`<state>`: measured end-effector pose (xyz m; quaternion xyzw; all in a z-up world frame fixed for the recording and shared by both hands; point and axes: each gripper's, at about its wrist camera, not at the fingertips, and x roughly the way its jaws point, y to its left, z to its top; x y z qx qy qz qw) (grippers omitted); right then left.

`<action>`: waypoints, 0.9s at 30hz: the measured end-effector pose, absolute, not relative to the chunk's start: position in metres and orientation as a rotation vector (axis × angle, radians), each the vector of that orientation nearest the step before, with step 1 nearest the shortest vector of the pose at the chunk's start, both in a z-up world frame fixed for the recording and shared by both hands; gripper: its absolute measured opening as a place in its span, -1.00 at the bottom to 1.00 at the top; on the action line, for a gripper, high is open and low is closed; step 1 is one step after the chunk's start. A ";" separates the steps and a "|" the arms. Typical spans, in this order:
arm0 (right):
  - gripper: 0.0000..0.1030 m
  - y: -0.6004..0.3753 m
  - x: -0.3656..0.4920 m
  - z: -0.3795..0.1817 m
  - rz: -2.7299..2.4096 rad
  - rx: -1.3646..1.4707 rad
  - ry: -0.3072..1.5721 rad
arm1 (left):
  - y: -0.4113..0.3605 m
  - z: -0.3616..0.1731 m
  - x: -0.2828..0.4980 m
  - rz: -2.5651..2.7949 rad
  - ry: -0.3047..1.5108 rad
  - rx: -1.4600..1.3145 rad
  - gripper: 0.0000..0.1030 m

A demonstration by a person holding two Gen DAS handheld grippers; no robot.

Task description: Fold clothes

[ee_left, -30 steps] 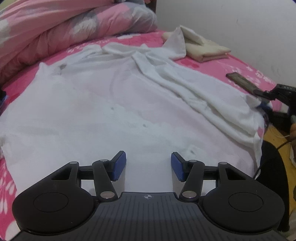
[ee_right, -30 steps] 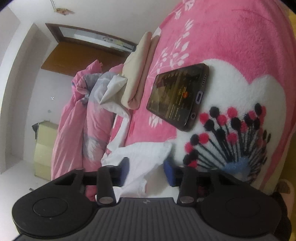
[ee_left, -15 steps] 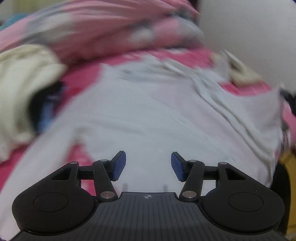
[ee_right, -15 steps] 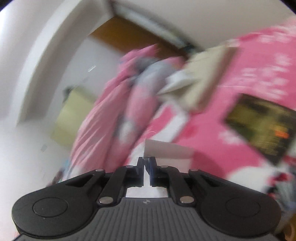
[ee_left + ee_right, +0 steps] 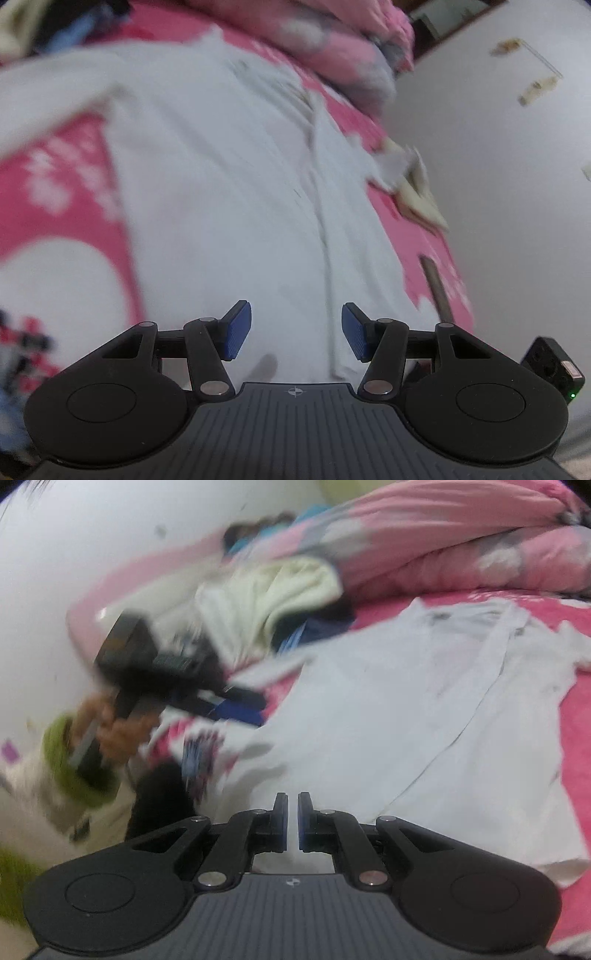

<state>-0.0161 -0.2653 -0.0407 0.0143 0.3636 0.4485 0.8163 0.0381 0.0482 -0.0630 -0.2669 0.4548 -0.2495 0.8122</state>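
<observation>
While both views are blurred, fabric detail is lost on the white cotton shirt spread over the pink floral bedspread. The left gripper is held half open and empty. The right gripper is nearly closed; whether cloth is pinched cannot be told.

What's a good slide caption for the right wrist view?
Right gripper shut, apparently pinching the white shirt spread on the pink bed.
</observation>
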 end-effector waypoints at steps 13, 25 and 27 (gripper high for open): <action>-0.86 -0.328 -0.025 -0.044 0.660 0.283 0.799 | -0.055 -0.053 0.020 -0.649 0.836 -0.006 0.05; -0.41 -0.433 -0.007 -0.094 0.351 0.892 0.780 | -0.120 -0.074 0.026 -0.616 0.851 0.304 0.02; -0.35 -0.437 -0.001 -0.101 0.352 0.952 0.787 | -0.119 -0.076 0.029 -0.601 0.871 0.295 -0.04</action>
